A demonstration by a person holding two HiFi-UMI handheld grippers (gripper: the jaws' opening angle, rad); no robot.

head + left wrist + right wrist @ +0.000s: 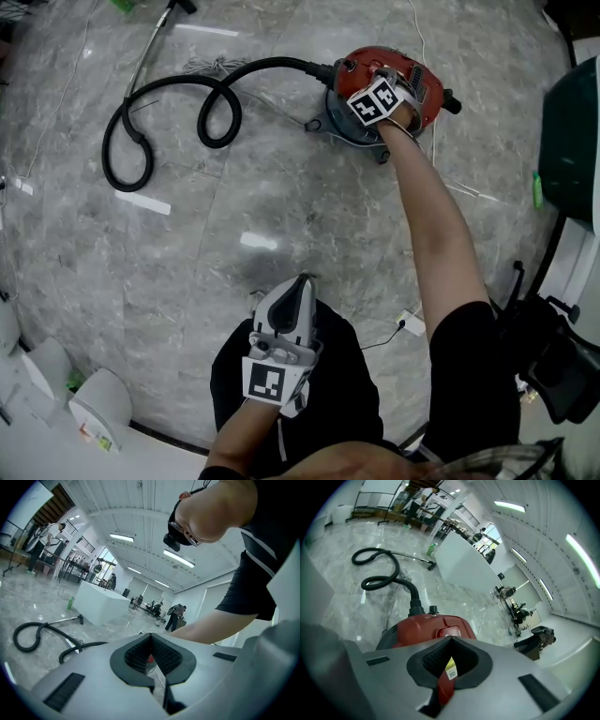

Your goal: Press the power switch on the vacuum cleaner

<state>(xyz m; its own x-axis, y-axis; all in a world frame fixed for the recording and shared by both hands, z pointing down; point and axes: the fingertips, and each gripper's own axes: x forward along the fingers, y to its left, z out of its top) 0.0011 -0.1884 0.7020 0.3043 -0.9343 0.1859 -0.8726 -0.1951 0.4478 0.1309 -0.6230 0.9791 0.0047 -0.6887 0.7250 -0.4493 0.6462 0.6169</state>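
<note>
Vacuum cleaner (375, 64) sits on the floor (281, 187), upper right of the head view, your right claw (450, 640) clenched empty just over it. Push the closed tips squarely onto the red power switch (447, 631) (left claw (151, 634), likewise clenched, hangs idle).

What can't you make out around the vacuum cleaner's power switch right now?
- Contact between right claw and power switch: in the right gripper view, the claw's own body covers it.
- Same contact, head view: the marker cube covers the vacuum cleaner top there.
- Yellow label print, right gripper view: too small.
- Wand far end: cut off by head view's top edge.
</note>
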